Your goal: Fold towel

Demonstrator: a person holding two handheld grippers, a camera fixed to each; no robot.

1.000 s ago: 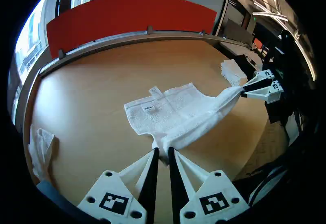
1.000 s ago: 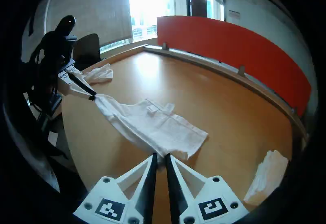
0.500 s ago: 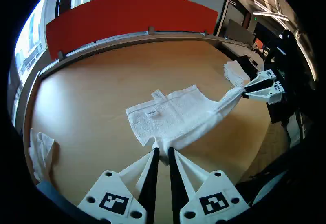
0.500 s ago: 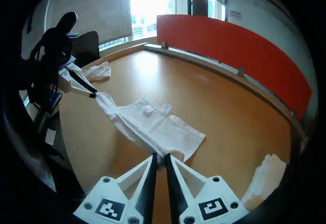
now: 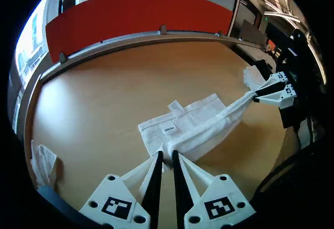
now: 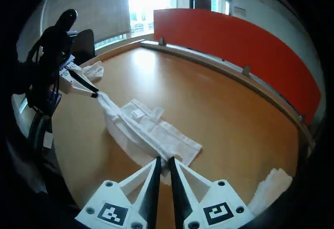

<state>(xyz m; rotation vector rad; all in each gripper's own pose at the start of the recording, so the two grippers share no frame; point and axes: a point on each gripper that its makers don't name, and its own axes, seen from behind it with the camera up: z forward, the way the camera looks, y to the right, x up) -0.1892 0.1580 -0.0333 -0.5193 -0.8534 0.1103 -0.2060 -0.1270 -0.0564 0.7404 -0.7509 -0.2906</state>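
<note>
White towel (image 5: pixel 190 122) lies partly on the wooden counter (image 5: pixel 96 95) in the left gripper view, with its near edge lifted and stretched between two corners. The left hand-held gripper (image 5: pixel 167 154) is clenched on the near corner. The right hand-held gripper (image 5: pixel 256 94), at the far right, grips the other corner. A red partition (image 5: pixel 137 14) lines the counter's far edge. In the right gripper view, the right hand-held gripper (image 6: pixel 163 162) pinches its corner at the bottom. The towel (image 6: pixel 146 131) runs away to the left hand-held gripper (image 6: pixel 95 94), which is clamped on the far corner. The rest of it is spread flat on the counter (image 6: pixel 225 116).
</note>
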